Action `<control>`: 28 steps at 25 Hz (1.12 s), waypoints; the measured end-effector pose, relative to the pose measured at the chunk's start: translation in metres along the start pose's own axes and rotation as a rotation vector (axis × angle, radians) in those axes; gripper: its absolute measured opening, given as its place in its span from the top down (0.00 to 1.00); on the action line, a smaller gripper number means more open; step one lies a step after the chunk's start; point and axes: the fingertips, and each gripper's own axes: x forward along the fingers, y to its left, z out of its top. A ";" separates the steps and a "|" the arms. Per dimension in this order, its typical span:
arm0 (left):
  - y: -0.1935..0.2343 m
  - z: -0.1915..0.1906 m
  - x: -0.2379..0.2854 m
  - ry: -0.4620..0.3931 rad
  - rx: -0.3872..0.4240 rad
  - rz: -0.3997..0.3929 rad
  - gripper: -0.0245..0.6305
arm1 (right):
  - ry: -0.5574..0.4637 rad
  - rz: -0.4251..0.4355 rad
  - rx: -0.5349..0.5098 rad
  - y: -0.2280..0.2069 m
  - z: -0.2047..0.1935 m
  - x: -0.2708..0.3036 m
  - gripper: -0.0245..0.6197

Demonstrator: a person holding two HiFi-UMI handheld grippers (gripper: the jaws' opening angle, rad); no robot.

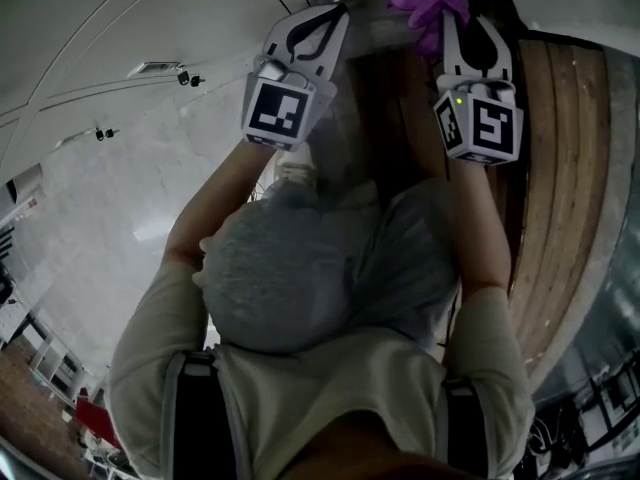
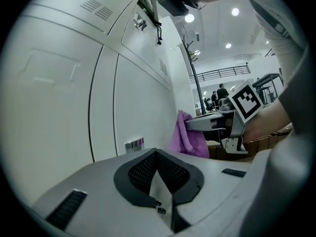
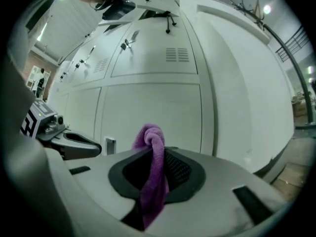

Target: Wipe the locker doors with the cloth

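A purple cloth (image 1: 430,4) is pinched in my right gripper (image 1: 464,23), which is shut on it and held up close to the white locker doors (image 1: 150,88). In the right gripper view the cloth (image 3: 154,181) bunches above the jaw tips and trails down between the jaws of the right gripper (image 3: 156,150), a locker door (image 3: 153,110) just ahead. My left gripper (image 1: 333,13) is shut with nothing in it, level with the right one. Its own view shows the left gripper (image 2: 157,152) near a locker door (image 2: 138,102), with the cloth (image 2: 188,137) to the right.
Small door latches (image 3: 129,41) and vent slots (image 3: 177,54) sit on the upper lockers. A small metal tag (image 2: 134,144) is on the door near the left jaws. Wooden boards (image 1: 560,188) lie to the right of the lockers. People stand far off (image 2: 221,93).
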 end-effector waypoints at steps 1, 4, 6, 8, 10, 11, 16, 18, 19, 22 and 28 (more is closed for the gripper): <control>0.001 0.009 -0.005 -0.008 0.009 0.003 0.96 | -0.022 0.007 0.002 0.003 0.013 -0.005 0.88; 0.004 0.041 -0.016 -0.045 0.035 0.015 0.96 | -0.087 0.018 0.006 0.009 0.051 -0.021 0.88; 0.004 0.063 -0.027 -0.069 0.040 0.020 0.96 | -0.119 0.019 0.014 0.013 0.072 -0.037 0.88; 0.004 0.084 -0.038 -0.080 0.047 0.025 0.96 | -0.146 0.024 0.020 0.017 0.091 -0.053 0.88; 0.002 0.101 -0.049 -0.084 0.055 0.030 0.96 | -0.172 0.029 0.023 0.020 0.110 -0.069 0.88; 0.001 0.110 -0.054 -0.089 0.058 0.033 0.96 | -0.184 0.031 0.026 0.021 0.118 -0.077 0.88; -0.005 0.145 -0.083 -0.128 0.058 0.062 0.96 | -0.243 0.035 0.054 0.026 0.156 -0.120 0.88; -0.010 0.154 -0.096 -0.134 0.056 0.071 0.96 | -0.264 0.038 0.052 0.031 0.168 -0.138 0.88; -0.014 0.158 -0.102 -0.136 0.051 0.072 0.96 | -0.272 0.041 0.053 0.034 0.173 -0.146 0.88; -0.022 0.169 -0.124 -0.146 0.054 0.080 0.96 | -0.290 0.052 0.059 0.043 0.185 -0.170 0.88; -0.031 0.180 -0.153 -0.155 0.053 0.109 0.96 | -0.321 0.078 0.057 0.059 0.200 -0.198 0.88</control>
